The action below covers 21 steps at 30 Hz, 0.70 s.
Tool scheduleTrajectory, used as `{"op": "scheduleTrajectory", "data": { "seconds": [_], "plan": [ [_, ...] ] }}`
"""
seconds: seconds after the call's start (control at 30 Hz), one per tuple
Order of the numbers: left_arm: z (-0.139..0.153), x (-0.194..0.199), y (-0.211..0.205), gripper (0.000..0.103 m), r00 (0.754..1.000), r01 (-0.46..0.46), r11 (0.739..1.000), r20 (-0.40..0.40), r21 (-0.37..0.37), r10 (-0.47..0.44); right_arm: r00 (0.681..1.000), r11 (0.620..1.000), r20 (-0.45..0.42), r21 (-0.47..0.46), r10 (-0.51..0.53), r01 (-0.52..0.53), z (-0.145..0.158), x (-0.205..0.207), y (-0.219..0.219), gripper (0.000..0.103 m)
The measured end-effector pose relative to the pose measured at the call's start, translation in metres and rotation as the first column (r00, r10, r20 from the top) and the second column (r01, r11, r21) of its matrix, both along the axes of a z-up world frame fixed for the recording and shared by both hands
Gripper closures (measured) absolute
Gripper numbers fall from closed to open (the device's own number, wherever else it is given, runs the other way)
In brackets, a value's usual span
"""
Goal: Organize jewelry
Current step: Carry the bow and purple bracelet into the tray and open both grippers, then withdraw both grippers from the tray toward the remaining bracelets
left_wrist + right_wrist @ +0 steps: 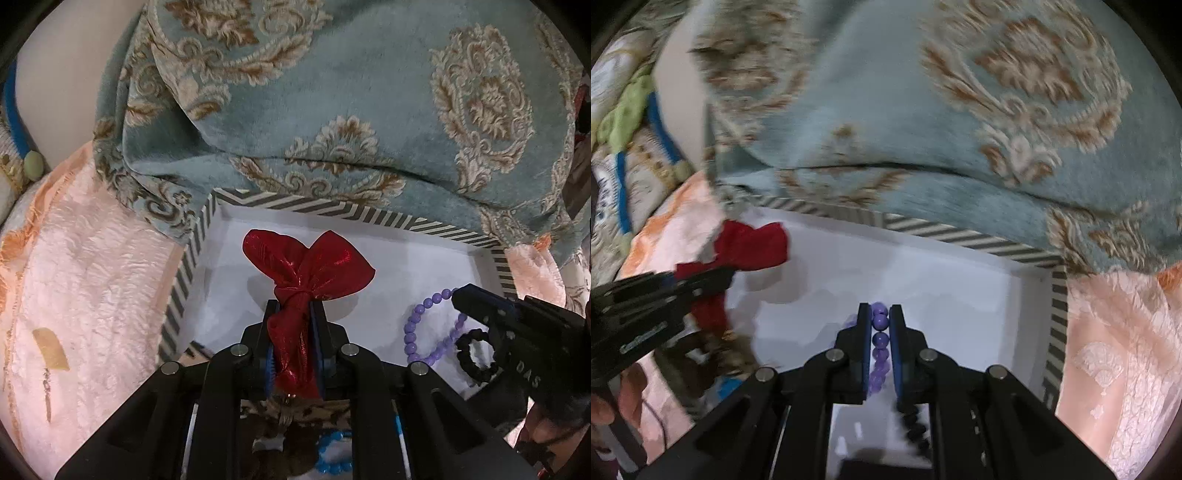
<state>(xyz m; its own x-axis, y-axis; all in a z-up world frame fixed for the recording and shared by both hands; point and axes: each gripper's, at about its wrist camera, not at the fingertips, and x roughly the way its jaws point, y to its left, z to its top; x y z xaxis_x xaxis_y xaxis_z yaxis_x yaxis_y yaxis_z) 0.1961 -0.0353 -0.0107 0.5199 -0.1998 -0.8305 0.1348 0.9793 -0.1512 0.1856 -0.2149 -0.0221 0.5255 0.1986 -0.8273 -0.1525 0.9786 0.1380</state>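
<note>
Jewelry sorting over a white tray (388, 236) with a striped rim, set on pink bedding: the left gripper (291, 314) has its jaws pinched on the gathered neck of a red fabric pouch (306, 266), held above the tray's floor. The right gripper (879, 317) has its jaws pressed on a purple bead bracelet (880, 323), low over the tray's right side with a black beaded ring (474, 356) just beside it. The pouch appears light and limp, best taken at its tied neck; the beads look hard and slippery, liable to roll between the pads unless pinched squarely across one bead.

A home bedroom: a damask blanket (332, 110) and peach bedspread (96, 295) cover a bed.
</note>
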Motion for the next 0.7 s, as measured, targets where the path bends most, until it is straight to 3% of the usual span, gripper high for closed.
{"op": "scheduleTrajectory", "data": {
  "seconds": [0.13, 0.27, 0.47, 0.7],
  "plan": [
    [-0.006, 0.001, -0.002, 0.100, 1.000, -0.003, 1.000, -0.008, 0.010, 0.003, 0.999, 0.999, -0.045, 0.009, -0.030, 0.031, -0.014, -0.001, -0.010, 0.091],
    [-0.007, -0.002, 0.002, 0.085, 1.000, -0.014, 1.000, -0.024, 0.012, 0.014, 0.998, 0.999, -0.057, 0.023, -0.038, 0.039, -0.015, -0.012, -0.012, 0.067],
    [0.009, -0.022, 0.009, 0.083, 1.000, -0.017, 1.000, -0.005, 0.015, 0.017, 0.999, 0.999, -0.025, 0.038, -0.031, 0.032, 0.006, -0.038, -0.013, 0.066],
    [0.031, -0.062, 0.017, 0.083, 0.999, -0.013, 1.000, 0.047, 0.024, 0.012, 0.998, 0.998, 0.047, 0.046, -0.039, 0.036, 0.039, -0.082, -0.006, 0.057]
  ]
}}
